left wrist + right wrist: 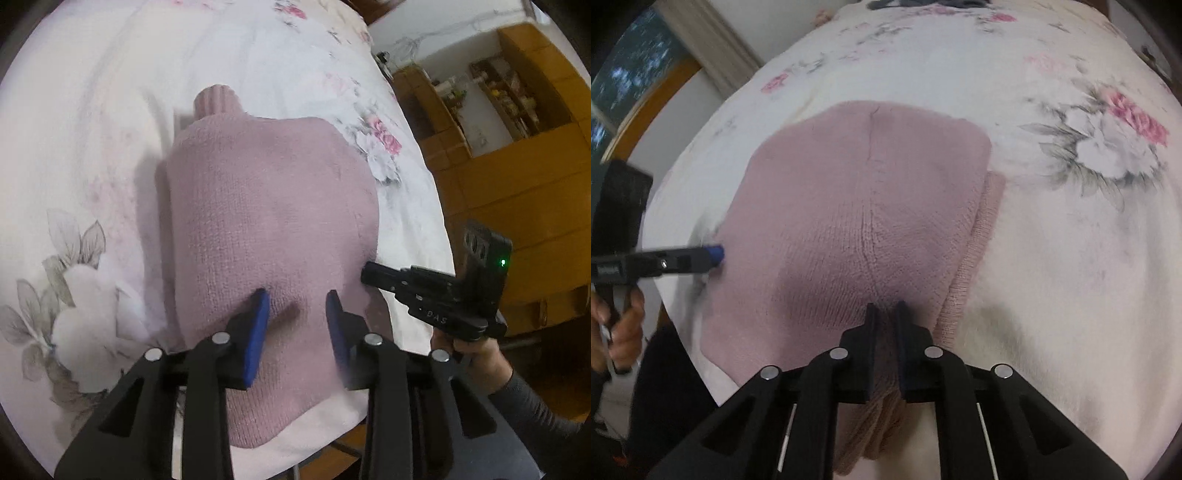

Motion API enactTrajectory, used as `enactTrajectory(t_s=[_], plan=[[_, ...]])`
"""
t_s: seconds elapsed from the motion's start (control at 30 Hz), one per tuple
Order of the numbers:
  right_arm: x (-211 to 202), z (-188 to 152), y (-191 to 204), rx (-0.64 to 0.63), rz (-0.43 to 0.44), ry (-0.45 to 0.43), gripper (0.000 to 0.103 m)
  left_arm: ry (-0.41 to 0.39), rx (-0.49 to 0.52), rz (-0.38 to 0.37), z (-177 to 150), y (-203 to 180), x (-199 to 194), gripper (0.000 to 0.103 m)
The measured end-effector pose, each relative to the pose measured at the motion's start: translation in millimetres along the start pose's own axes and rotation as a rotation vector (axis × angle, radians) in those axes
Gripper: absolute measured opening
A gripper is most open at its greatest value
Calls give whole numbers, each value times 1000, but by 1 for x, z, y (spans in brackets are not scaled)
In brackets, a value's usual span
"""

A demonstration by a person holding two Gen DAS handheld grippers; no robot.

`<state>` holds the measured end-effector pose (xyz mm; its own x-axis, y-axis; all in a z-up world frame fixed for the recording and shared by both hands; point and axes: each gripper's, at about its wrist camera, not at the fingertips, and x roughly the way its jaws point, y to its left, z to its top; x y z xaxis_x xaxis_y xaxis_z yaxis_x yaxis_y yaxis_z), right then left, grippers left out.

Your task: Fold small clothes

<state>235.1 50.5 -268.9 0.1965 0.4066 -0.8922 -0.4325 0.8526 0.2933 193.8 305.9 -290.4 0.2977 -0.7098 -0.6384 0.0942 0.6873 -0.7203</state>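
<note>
Garment: pink knit sweater (269, 206) lies folded on a floral bedsheet (92, 110), near the bed's edge. A ribbed cuff or collar end (216, 99) sticks out at the far side in the left wrist view.

Seam: in the right wrist view a vertical seam (871, 206) runs down the middle of the top layer; a ribbed hem (979, 240) peeks out from under its right edge.

Left gripper (297, 301): jaws spread apart, blue pads (258, 332) resting on the knit with the fabric dimpled between them — nothing pinched. In the right wrist view it comes in from the left, blue tip (716, 253) touching the sweater's left edge.

Right gripper (885, 308): jaws nearly closed, clenched on a bunched fold of the sweater at its near edge — gathered fabric shows between the fingers and hangs out below them. In the left wrist view it sits at the sweater's right edge, tip (369, 273) at the fabric, green LED (503, 263) lit on its body.

Hands: a hand (469, 350) with a dark grey sleeve holds the right gripper's handle; another hand (620, 328) holds the left one.

Background: wooden cabinet with shelves (498, 103) beyond the bed; window (624, 74) at upper left of the right wrist view.
</note>
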Motion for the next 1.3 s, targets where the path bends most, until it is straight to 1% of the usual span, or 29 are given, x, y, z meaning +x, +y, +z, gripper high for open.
enactTrajectory(t_s=[0.03, 0.07, 0.1, 0.13, 0.17, 0.2, 0.27, 0.33, 0.37, 0.4, 0.5, 0.57, 0.6, 0.67, 0.7, 0.73, 0.77, 0.8, 0.83, 0.9, 0.93, 1.0, 1.03, 1.07, 1.1, 1.13, 1.2, 1.27, 1.3], plan=[[-7, 1, 3, 2, -5, -9, 8, -12, 3, -1, -2, -6, -8, 36], [-17, 0, 10, -6, -12, -24, 10, -18, 11, -15, -6, -12, -15, 37], [-17, 6, 15, -13, -11, -33, 13, -21, 20, -28, -12, -14, -22, 38], [-28, 2, 22, -23, 0, -47, 13, -28, 36, -43, -23, -19, -30, 40], [-34, -4, 28, -33, 3, -53, 13, -26, 47, -39, -32, -23, -31, 43], [-39, -13, 36, -49, 7, -54, 13, -20, 59, -20, -40, -23, -29, 44], [-39, -32, 38, -61, 6, -34, 13, 16, 63, 70, -57, -14, -10, 45], [-22, -41, 35, -56, -39, 15, 12, 50, 41, 122, -65, 0, 12, 45], [-6, -45, 31, -38, -55, 55, 11, 54, 32, 123, -67, 4, 18, 45], [5, -47, 28, -28, -70, 65, 8, 51, 18, 118, -66, 6, 21, 45], [-1, -47, 29, -16, -69, 46, 10, 22, 5, 115, -64, -4, 9, 49], [-15, -49, 32, -9, -55, 29, 13, 2, 23, 130, -70, -12, -5, 59], [-26, -50, 35, -2, -50, 8, 17, -13, 35, 148, -74, -17, -12, 62], [-39, -58, 33, 17, -44, -19, 27, -66, 51, 237, -86, -30, -33, 77], [-48, -64, 35, 33, -46, -31, 36, -95, 56, 285, -92, -35, -42, 81], [-52, -70, 36, 41, -49, -38, 45, -116, 65, 321, -98, -43, -51, 88], [-58, -77, 38, 50, -54, -47, 51, -132, 77, 359, -106, -49, -59, 94], [-65, -85, 43, 60, -68, -58, 63, -148, 94, 403, -111, -56, -66, 95], [-70, -93, 46, 65, -81, -66, 75, -172, 117, 465, -119, -65, -77, 95], [-83, -111, 56, 74, -137, -78, 86, -207, 148, 551, -132, -82, -92, 97], [-88, -117, 64, 76, -166, -77, 90, -217, 153, 569, -137, -84, -100, 100], [-99, -125, 75, 87, -246, -78, 93, -237, 149, 601, -148, -95, -111, 100], [-108, -126, 74, 88, -268, -92, 96, -254, 131, 611, -154, -100, -119, 100], [-116, -129, 78, 90, -289, -111, 97, -269, 117, 618, -161, -106, -127, 100], [-129, -132, 86, 97, -343, -150, 99, -273, 115, 619, -165, -109, -132, 100], [-139, -132, 91, 97, -387, -163, 99, -273, 122, 626, -171, -115, -137, 100], [-152, -131, 100, 86, -417, -160, 99, -269, 152, 646, -179, -127, -143, 100], [-169, -130, 107, 89, -406, -166, 99, -261, 200, 656, -186, -143, -152, 100], [-181, -130, 113, 88, -397, -178, 99, -242, 218, 658, -187, -152, -158, 100]])
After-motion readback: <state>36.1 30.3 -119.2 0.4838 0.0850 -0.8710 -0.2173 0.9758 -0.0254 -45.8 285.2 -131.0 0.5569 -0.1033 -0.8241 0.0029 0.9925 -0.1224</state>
